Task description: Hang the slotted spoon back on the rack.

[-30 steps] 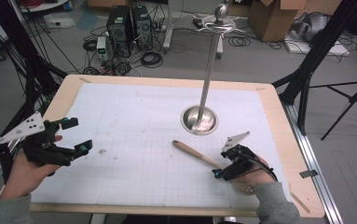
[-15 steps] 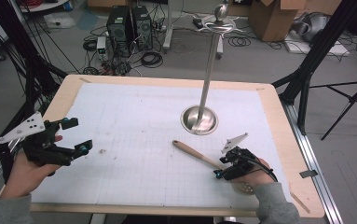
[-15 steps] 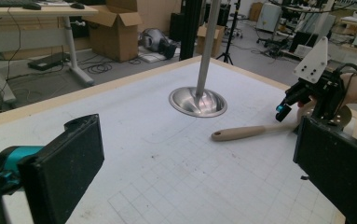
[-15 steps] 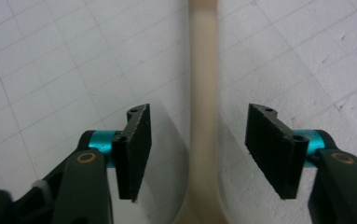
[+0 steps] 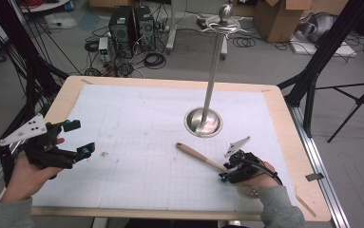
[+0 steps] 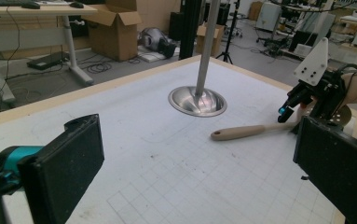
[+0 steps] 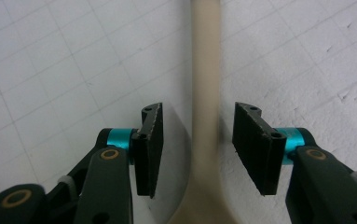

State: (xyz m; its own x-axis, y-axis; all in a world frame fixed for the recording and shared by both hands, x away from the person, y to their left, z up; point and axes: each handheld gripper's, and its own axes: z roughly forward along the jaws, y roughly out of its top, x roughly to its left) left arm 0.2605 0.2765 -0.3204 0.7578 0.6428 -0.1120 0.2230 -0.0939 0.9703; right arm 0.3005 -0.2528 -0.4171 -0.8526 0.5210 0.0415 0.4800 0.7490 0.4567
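The table [image 5: 284,123] is a pale wooden slab with rounded corners, and a white gridded mat [image 5: 137,137] covers nearly all of its top, leaving a bare wood border. Taking the steel stand [image 5: 203,121] as the landmark: it rises from the mat as a slim polished pole on a round, dished, shiny base, just right of the mat's middle in the high view.

Far to the left of the stand, near the table's left edge, the left gripper [image 5: 77,140] sits in the person's hand above the mat. It is a black angular frame with teal joints and a grey three-cornered plate on top; its jaws stand wide apart, with nothing between the flat, matte, faintly speckled pads [image 6: 69,163].

Nearer the person than the stand's base and slightly to its right, the right gripper [image 5: 225,172] points down over the mat. Its jaws have just been closing and now stand at a middling gap either side of the wooden spoon [image 5: 201,158], whose smooth, pale, round handle runs between the ribbed black pads [image 7: 153,140]. A sliver of space shows on each side, so the pads seem not to press on it yet, though the shadow makes that hard to judge.

The spoon lies flat on the mat, its rounded handle end pointing up-left and stopping just short of the stand's base, its flaring bowl end under the right hand.
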